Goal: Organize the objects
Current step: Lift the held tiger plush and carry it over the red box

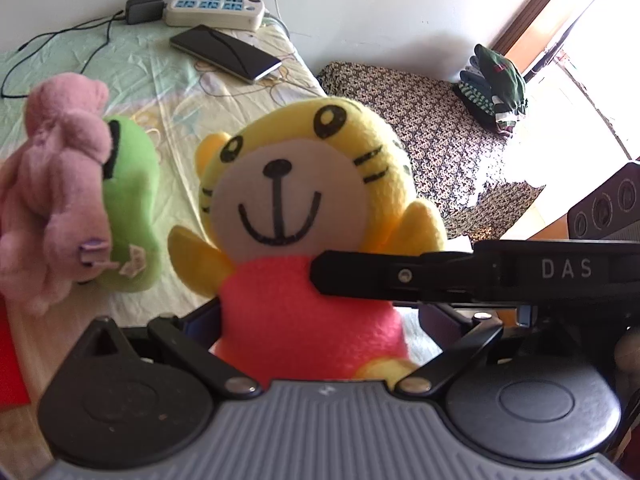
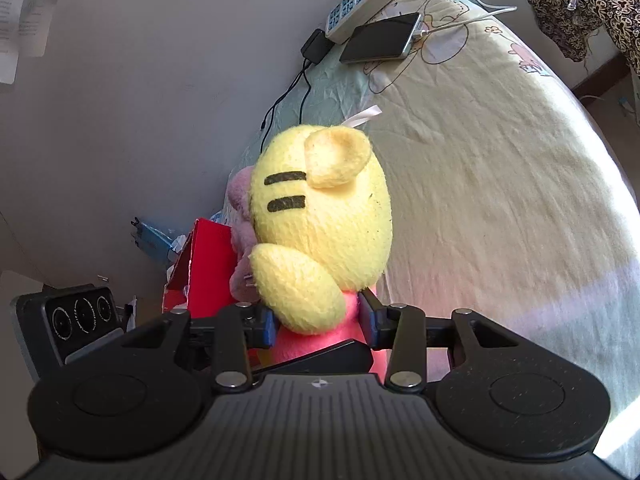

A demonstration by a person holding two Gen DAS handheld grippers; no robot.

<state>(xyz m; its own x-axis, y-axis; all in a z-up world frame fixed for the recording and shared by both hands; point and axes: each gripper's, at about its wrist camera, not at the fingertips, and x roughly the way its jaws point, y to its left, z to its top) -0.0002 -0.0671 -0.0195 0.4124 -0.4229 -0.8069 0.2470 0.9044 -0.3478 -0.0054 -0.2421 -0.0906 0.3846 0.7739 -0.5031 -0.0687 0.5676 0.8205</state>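
A yellow tiger plush in a pink shirt sits upright between the wide-spread fingers of my left gripper, which stands open, with a sliver of gap on its right side. My right gripper is shut on the plush's pink body, blue pads pressing from both sides. In the left wrist view one right finger lies across the plush's chest. A pink plush and a green plush sit close on the left, on the bed sheet.
A power strip, a charger with cables and a dark phone lie at the bed's far end by the wall. A patterned blanket holds folded clothes. A red box stands beside the bed.
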